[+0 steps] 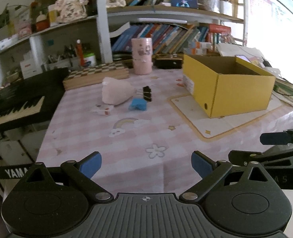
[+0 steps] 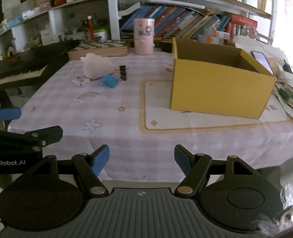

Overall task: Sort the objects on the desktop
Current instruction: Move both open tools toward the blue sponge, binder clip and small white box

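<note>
While both grippers hang over the near edge of the pink checked tablecloth point(image 1: 138, 138), the left gripper point(image 1: 146, 165) and right gripper point(image 2: 141, 159) are spread wide with nothing between the pads. The pink pouch point(image 1: 116, 93), blue eraser-like block point(image 1: 137, 104), black binder clips point(image 1: 147, 93) and small white clip point(image 1: 102, 110) sit clustered mid-table, well apart from the open yellow cardboard box point(image 1: 241, 93) on the right.

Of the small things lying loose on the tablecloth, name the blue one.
The crumpled blue piece, just in front of the black binder clips and beside the pink pouch. The white item lies further left.
</note>
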